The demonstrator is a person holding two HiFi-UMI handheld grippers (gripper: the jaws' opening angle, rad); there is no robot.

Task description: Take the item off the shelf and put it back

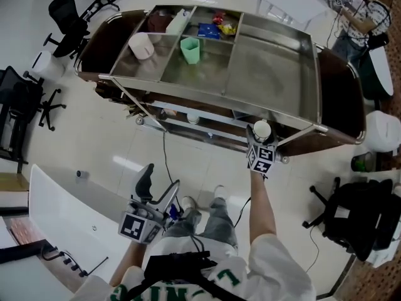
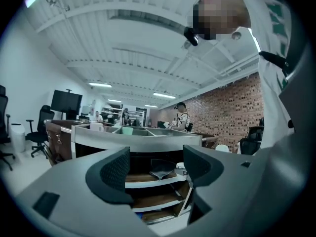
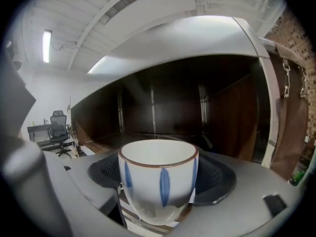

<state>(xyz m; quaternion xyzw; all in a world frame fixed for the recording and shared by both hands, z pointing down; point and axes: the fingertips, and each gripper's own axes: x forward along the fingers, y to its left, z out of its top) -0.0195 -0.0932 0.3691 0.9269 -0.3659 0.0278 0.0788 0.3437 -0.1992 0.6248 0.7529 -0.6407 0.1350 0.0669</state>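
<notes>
Room: pale glossy floor (image 1: 94,137) under both tools; white ribbed ceiling (image 2: 123,48) and a brick wall (image 2: 227,112) far ahead of the left hand-held gripper (image 2: 155,169).
Shelf unit (image 1: 276,55): dark wood tiers under a steel top tray split into compartments, directly ahead of both tools. Its right compartment is bare. A green cup (image 1: 190,49) and a pink cup (image 1: 141,45) stand well beyond the left tool.
White desk (image 1: 69,212): just left of the left tool. Office chairs (image 1: 66,17): far off to its left.
Left tool: jaws spread, nothing between them.
Right hand-held gripper (image 1: 260,137): jaws pinching a white cup with blue stripes (image 3: 158,181), upright, at the shelf unit's front edge just below the top tray; a dark tier opens beyond it.
</notes>
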